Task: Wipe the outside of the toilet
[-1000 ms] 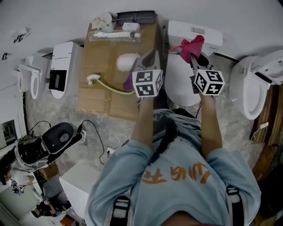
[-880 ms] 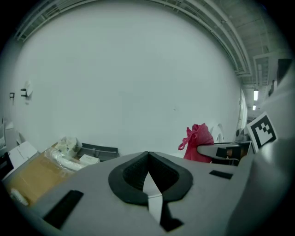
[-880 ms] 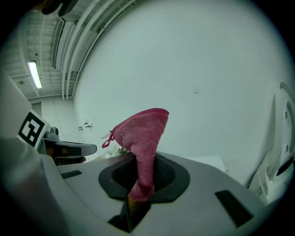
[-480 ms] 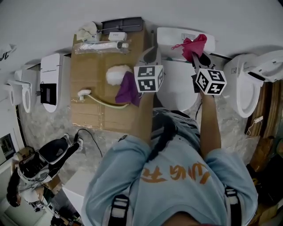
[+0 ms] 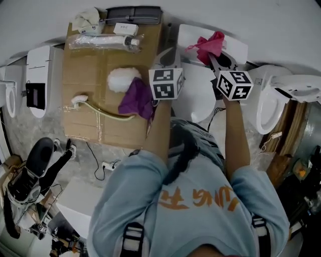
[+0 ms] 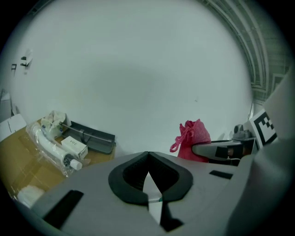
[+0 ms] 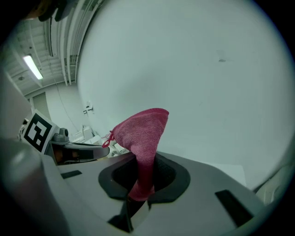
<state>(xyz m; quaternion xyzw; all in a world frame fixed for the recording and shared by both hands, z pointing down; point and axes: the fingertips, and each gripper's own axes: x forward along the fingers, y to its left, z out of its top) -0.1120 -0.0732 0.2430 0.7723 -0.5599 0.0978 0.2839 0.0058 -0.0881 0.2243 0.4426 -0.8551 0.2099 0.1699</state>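
A white toilet [image 5: 198,98] stands ahead of me, its tank [image 5: 235,47] against the wall. My right gripper [image 5: 214,59] is above the tank's front and is shut on a pink cloth [image 5: 207,44]. In the right gripper view the pink cloth [image 7: 143,133] rises bunched out of the right gripper [image 7: 140,184]. My left gripper [image 5: 168,56] hovers left of the toilet, by the cardboard edge. In the left gripper view the left gripper [image 6: 147,177] is shut with nothing in it, and the pink cloth [image 6: 193,138] shows to its right.
A flat cardboard box [image 5: 90,125] left of the toilet carries a purple cloth [image 5: 135,99], a white fluffy pad [image 5: 122,78], a hose [image 5: 103,110], a wrapped tube [image 5: 103,41] and a dark tray [image 5: 133,14]. Other toilets stand at right [image 5: 268,108] and left [image 5: 37,75].
The head view has swung, so the whole scene slid left. Both grippers keep about the same places by the toilet, and the right one still grips the pink cloth.
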